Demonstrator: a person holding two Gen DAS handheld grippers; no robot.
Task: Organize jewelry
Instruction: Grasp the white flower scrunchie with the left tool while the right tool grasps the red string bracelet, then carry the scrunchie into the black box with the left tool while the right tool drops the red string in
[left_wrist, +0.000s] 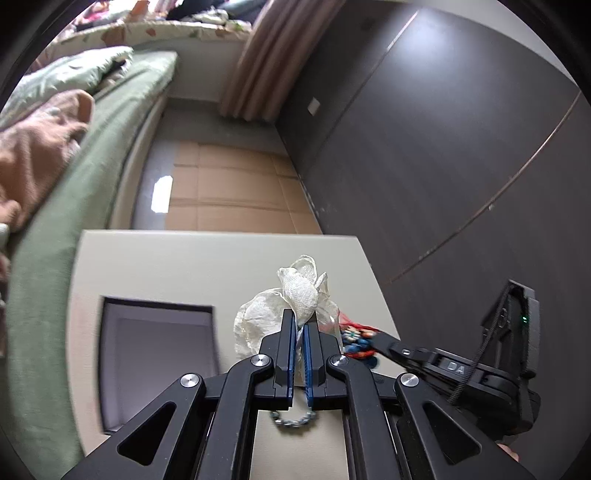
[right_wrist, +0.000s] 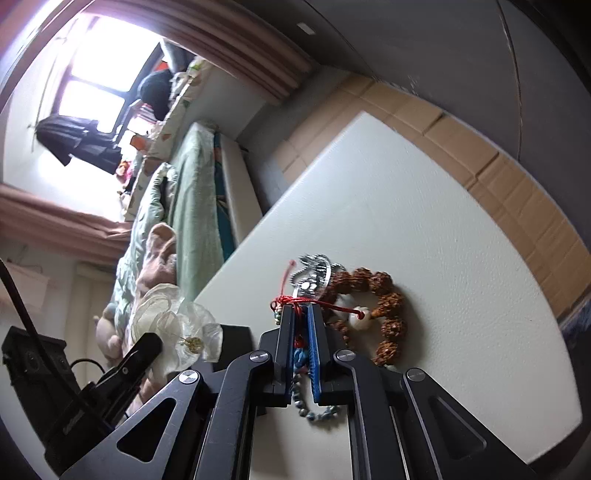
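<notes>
Jewelry sits in 2 spots by the white table (right_wrist: 443, 221). Left gripper (left_wrist: 300, 321) is clenched on a see-thru mesh pouch (left_wrist: 295, 291), lifted a bit above the table, w/ a small metal chain (left_wrist: 293, 419) hanging under the jaws. Right gripper (right_wrist: 303, 314) is pinched shut on a red cord bracelet w/ blue beads (right_wrist: 301, 354), just above the table top. Right next to it, on the table, lie a brown seed-bead bracelet (right_wrist: 384, 302) and a shiny silver piece (right_wrist: 314, 273), touching each other. A gray open box (left_wrist: 159, 354) sits on the table, left of the pouch.

Best guess at the step: put the cord bracelet into the pouch. To do it well, hold the pouch still & high enough so its mouth hangs free. Bring the bracelet slowly over, bc the loose beads swing. Keep both grips tight; the mesh is thin & can slip. Don't drag the cord across the brown beads, it may snag. Can't tell if the pouch mouth is open.
</notes>
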